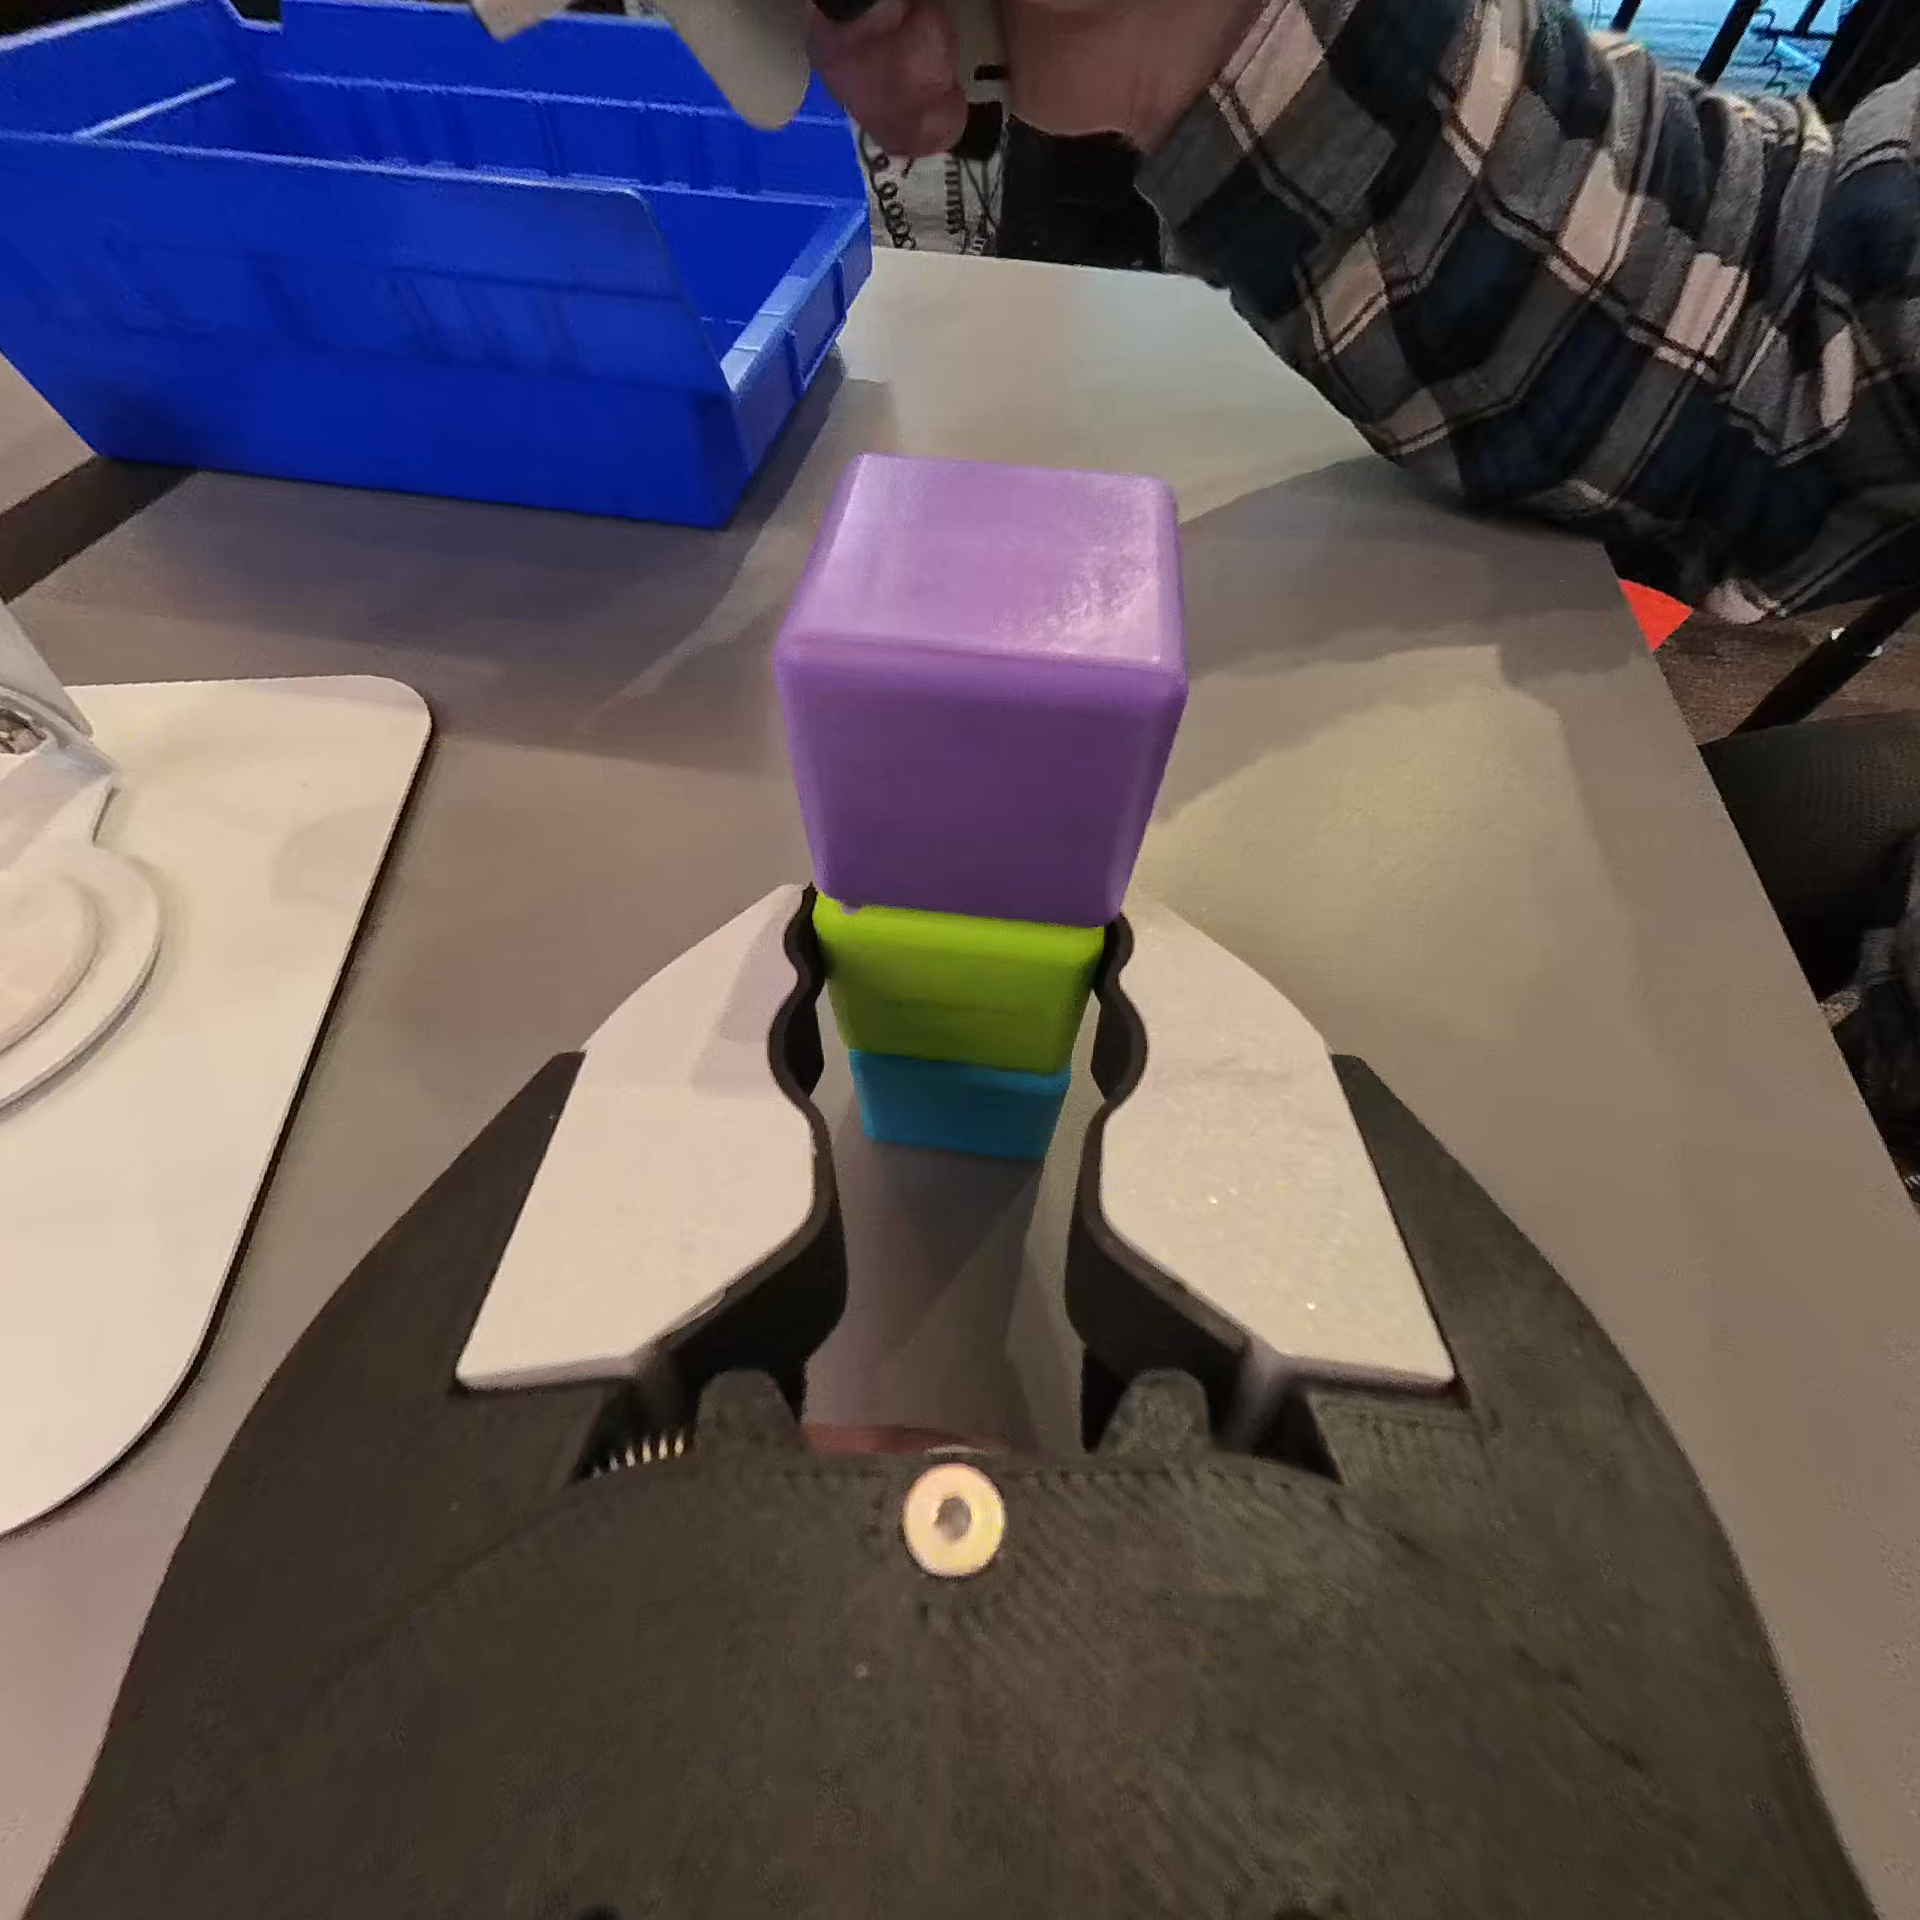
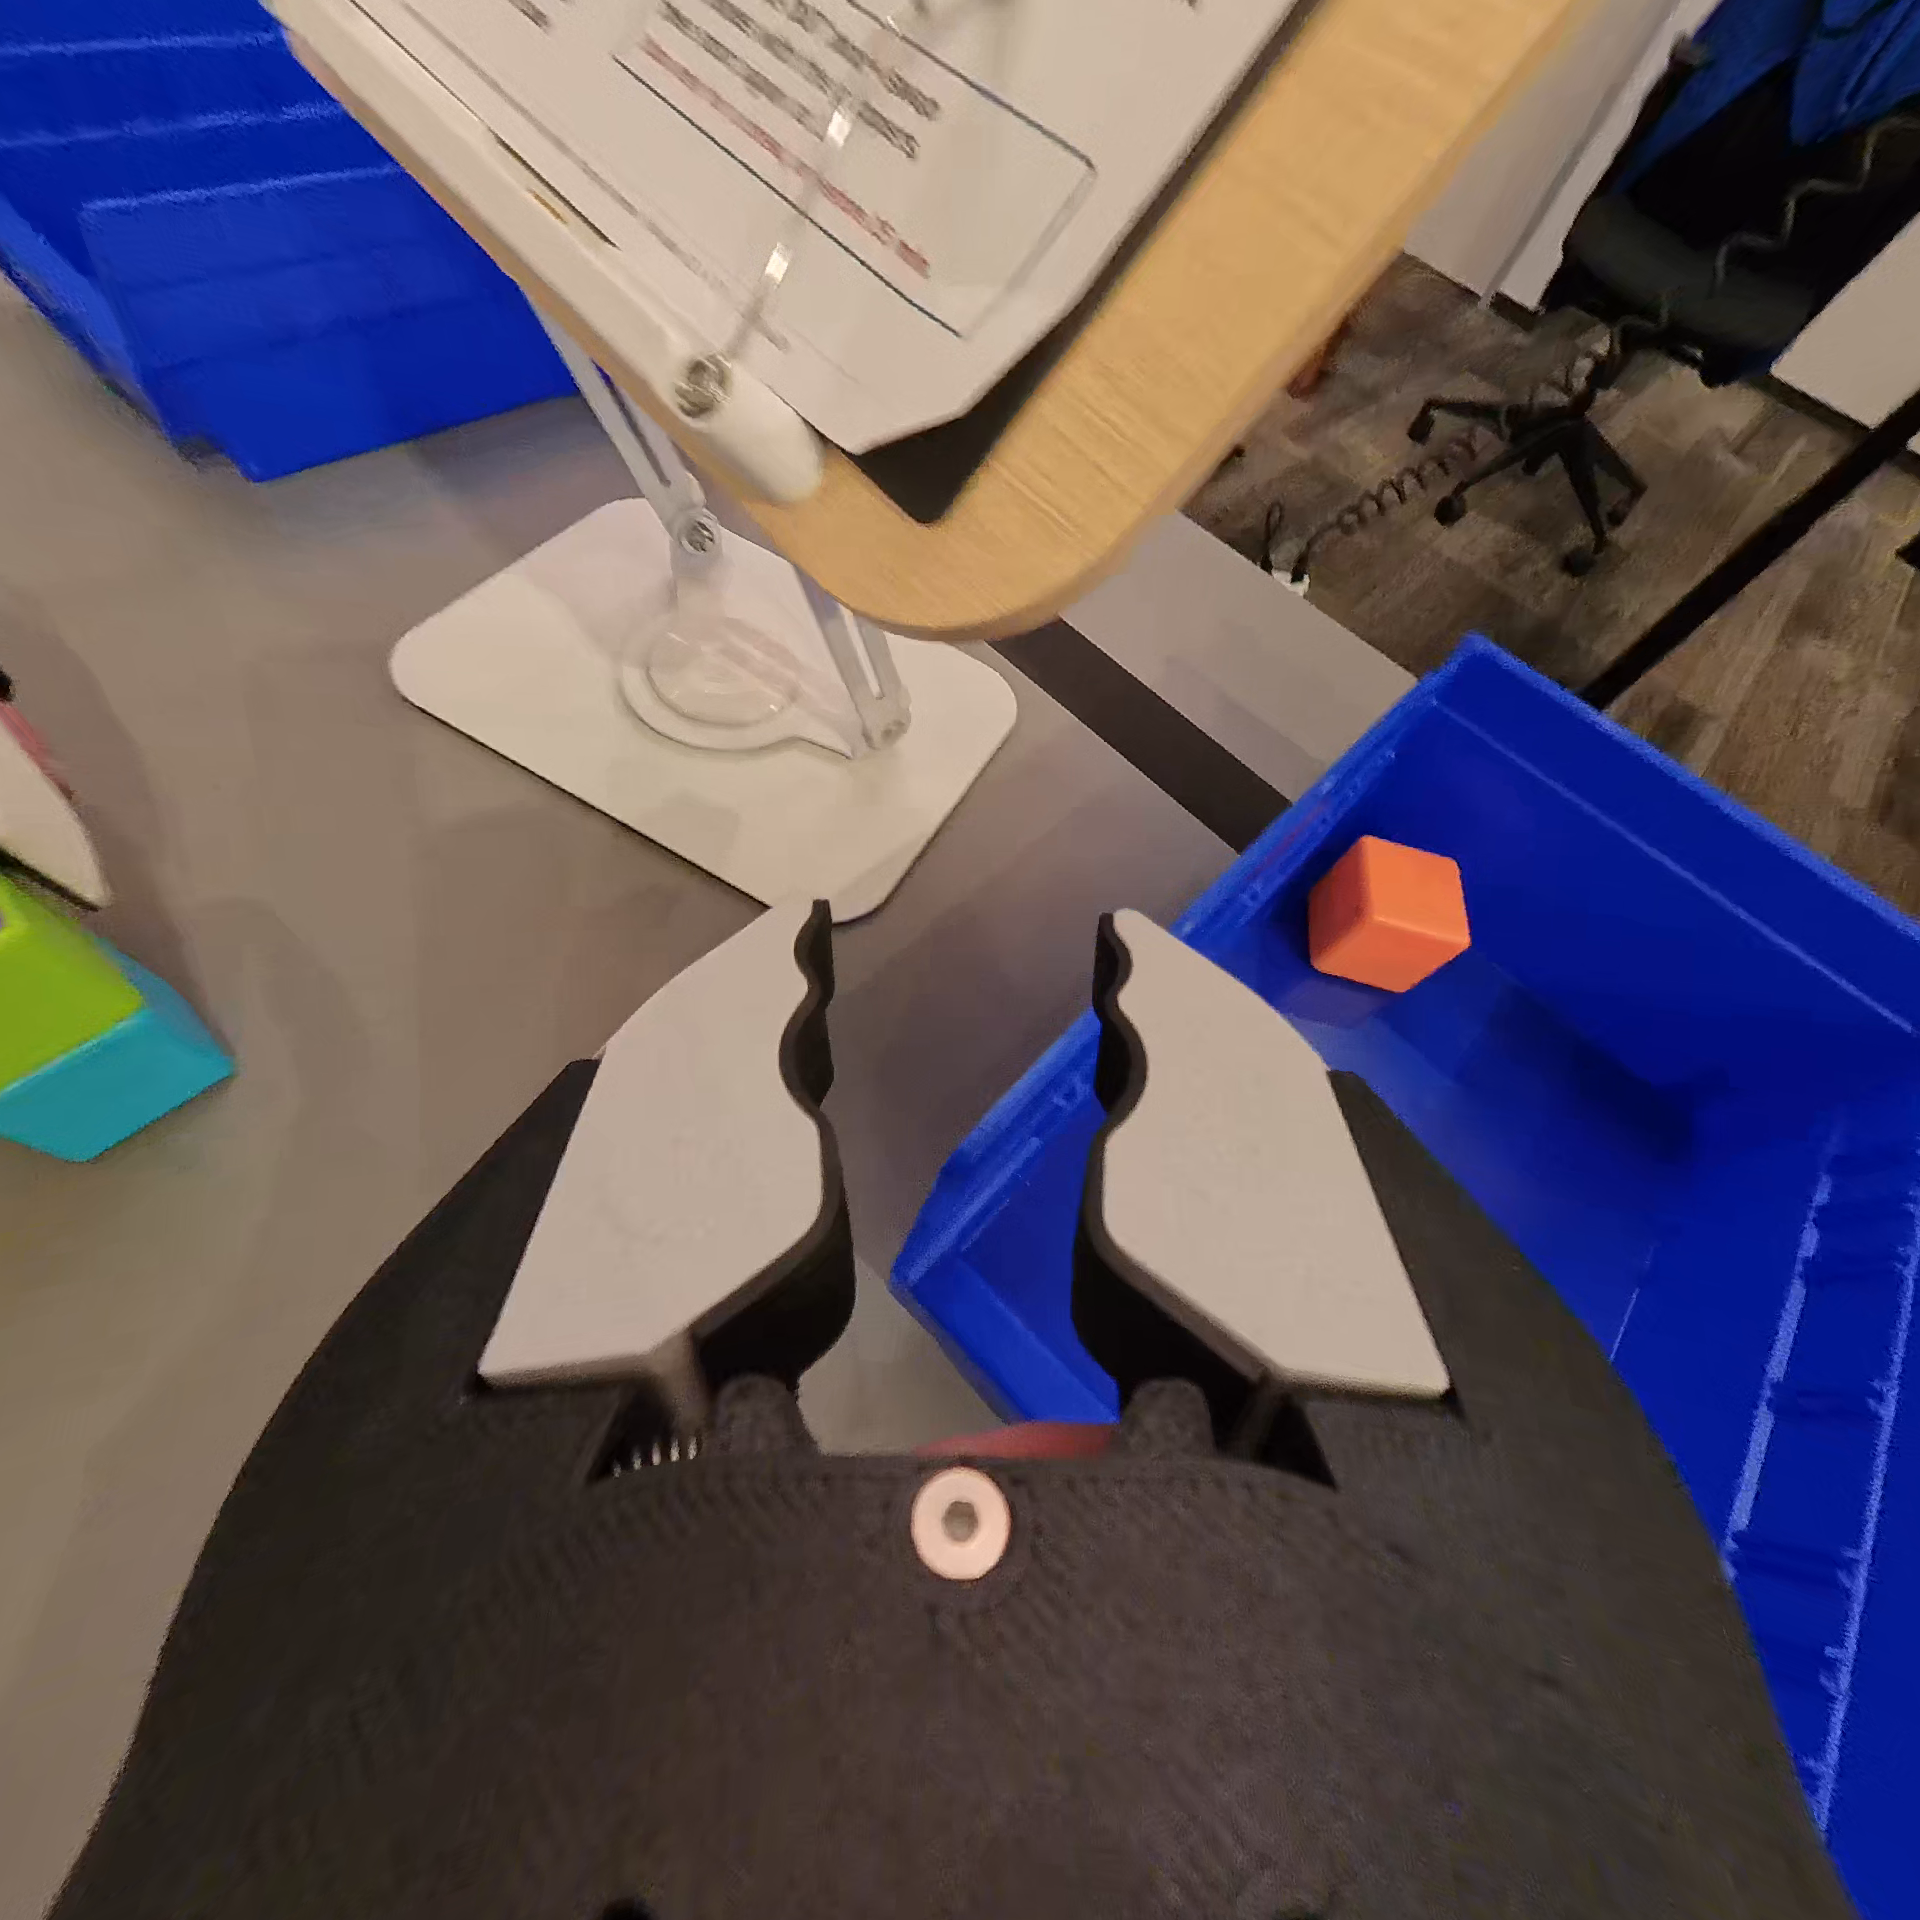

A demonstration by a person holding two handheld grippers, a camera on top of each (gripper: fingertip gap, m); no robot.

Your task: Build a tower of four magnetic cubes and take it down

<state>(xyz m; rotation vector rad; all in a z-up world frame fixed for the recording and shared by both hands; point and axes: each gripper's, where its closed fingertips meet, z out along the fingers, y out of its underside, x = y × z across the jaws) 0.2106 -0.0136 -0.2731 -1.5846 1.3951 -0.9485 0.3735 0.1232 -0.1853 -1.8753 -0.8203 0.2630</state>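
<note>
A stack of three cubes stands on the grey table [image 1: 1351, 935]: a purple cube [image 1: 982, 686] on top, a green cube [image 1: 956, 982] in the middle, a blue cube [image 1: 961, 1103] at the bottom. My left gripper [image 1: 958, 935] is shut on the green cube, its tips touching both sides. My right gripper [image 2: 961, 925] is open and empty over the near corner of a blue bin [image 2: 1558, 1195] that holds an orange cube [image 2: 1387, 914]. The green and blue cubes also show at the left edge of the right wrist view [image 2: 62, 997].
A second blue bin [image 1: 416, 312] stands at the back left. A document stand with a white base [image 2: 707, 707] and a wooden board [image 2: 1143, 416] stands behind. A plaid sleeve [image 1: 1507, 260] reaches over the table's right side. The table edge runs along the right. My left gripper's tips are some 20 cm from the white base [image 2: 707, 707].
</note>
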